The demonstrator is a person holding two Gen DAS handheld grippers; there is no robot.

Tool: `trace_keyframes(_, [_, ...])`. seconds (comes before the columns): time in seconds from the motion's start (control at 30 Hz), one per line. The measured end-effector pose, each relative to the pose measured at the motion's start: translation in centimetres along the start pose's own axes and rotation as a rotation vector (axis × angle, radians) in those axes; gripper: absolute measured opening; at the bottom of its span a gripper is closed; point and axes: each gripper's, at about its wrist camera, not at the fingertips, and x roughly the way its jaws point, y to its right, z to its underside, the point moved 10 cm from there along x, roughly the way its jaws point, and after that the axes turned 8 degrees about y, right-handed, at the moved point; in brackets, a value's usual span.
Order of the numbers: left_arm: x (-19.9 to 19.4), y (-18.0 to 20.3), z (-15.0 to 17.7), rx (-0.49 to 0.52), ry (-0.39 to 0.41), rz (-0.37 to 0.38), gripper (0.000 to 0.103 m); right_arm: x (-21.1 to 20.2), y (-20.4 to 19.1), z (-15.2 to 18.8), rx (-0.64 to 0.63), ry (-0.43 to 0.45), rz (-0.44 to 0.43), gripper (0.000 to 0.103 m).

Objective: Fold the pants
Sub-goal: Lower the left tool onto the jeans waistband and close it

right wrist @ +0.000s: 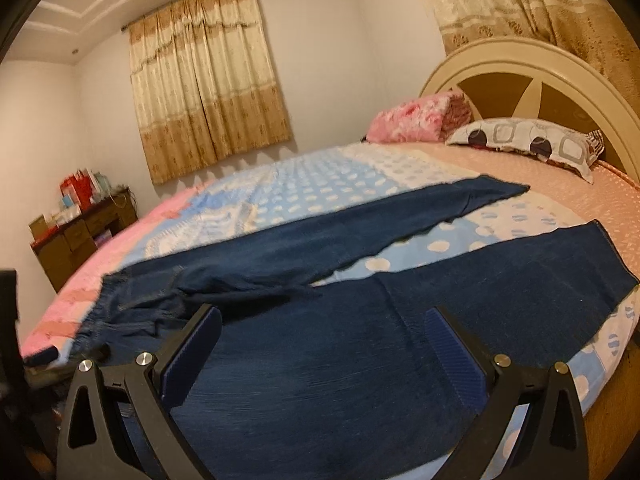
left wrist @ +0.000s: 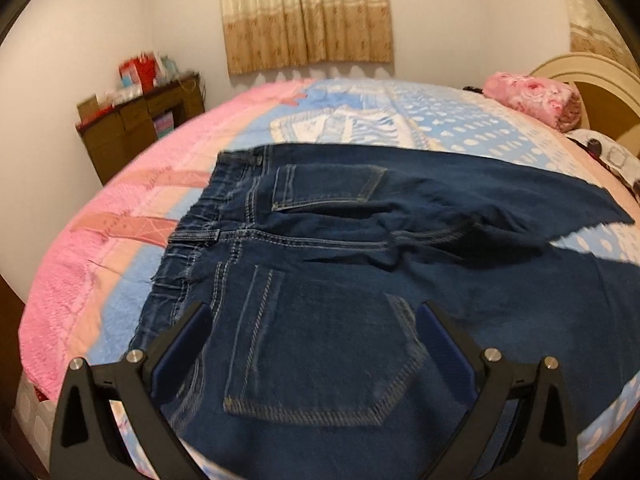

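- The pants [left wrist: 360, 272], dark blue jeans, lie spread flat on the bed [left wrist: 100, 264] with back pockets up, filling the centre and lower part of both views; no fold has been made, so by my reading the whole task is still ahead.
- In the right wrist view the two legs [right wrist: 400, 216] splay apart in a V toward the upper right of the frame, with a wedge of dotted blue blanket [right wrist: 432, 248] bare between them.
- The waistband [left wrist: 192, 232] sits at the left centre of the left wrist view, slightly rumpled; the crotch seam is bunched near the middle.
- The left gripper [left wrist: 314, 320] hovers over the nearer back pocket [left wrist: 320, 360], its claw spread wide and holding nothing.
- The right gripper [right wrist: 324, 328] hangs above the nearer leg, claw likewise wide and empty; whether the tips touch the denim is hard to judge from this angle.
- Likely first move: bring one leg over the other.
- Open room: blanket is free past the far leg toward the top of the frame; the pillow [right wrist: 528, 140] and pink rolled blanket [right wrist: 412, 120] at upper right sit well apart from the cuffs.
- The nearer leg runs close to the bed's near edge along the lower right, so cloth could slip off there.
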Motion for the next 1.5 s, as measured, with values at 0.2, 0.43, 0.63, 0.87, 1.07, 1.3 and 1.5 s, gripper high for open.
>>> trace_keyframes(0.2, [5.1,-2.5,-5.2,-0.063,-0.079,-0.025,0.101,4.6,0.1,0.8,0.012,-0.097,-0.049,0.102])
trace_keyframes(0.43, [14.1,-4.5,-11.5,-0.320,-0.222,-0.166,0.092,8.0,-1.3,0.6,-0.007,-0.124,-0.076,0.102])
trace_keyframes(0.63, [21.1,-5.4,-12.8,-0.487,-0.339,-0.398,0.086,9.7,0.0,0.5,0.002,-0.144,-0.062,0.102])
trace_keyframes(0.87, [25.4,-5.4,-10.9,-0.703,-0.462,-0.458,0.072,11.3,2.6,0.8,0.034,-0.176,-0.026,0.102])
trace_keyframes(1.07, [27.2,-6.9,-10.8,-0.680,-0.432,-0.559,0.072,12.5,4.0,1.6,0.066,-0.206,-0.008,0.102])
trace_keyframes(1.3, [26.4,-5.4,-10.8,-0.581,-0.353,-0.507,0.011,12.4,4.6,1.9,0.092,-0.216,0.003,0.102])
trace_keyframes(1.5, [25.1,-5.1,-11.5,-0.520,-0.299,-0.429,0.006,11.0,5.3,1.2,0.096,-0.186,0.025,0.102])
